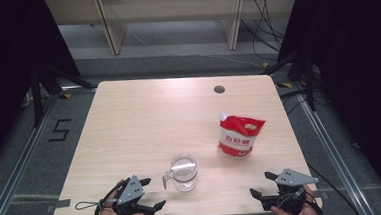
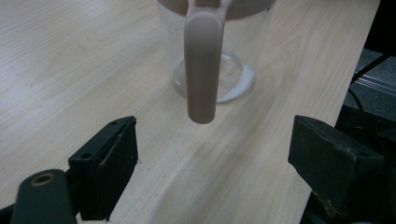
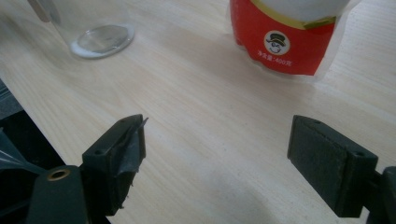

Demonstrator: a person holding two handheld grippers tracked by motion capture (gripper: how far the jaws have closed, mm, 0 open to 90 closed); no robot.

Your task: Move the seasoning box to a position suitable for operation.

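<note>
Clear plastic jug (image 1: 184,172) upright near the counter's (image 1: 144,120) front edge, handle (image 2: 201,60) pointing at the left gripper (image 1: 152,194) just beside it, jaws wide, nothing between. Red pouch (image 1: 240,134) standing farther back to the right, ahead of the right gripper (image 1: 261,184), well apart, jaws wide and empty too.

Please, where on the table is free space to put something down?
The whole left and far part of the table is bare, from the far edge to the clear jug. Free too: the strip between jug and red bag. The near edge is crowded by the left gripper and right gripper.
</note>
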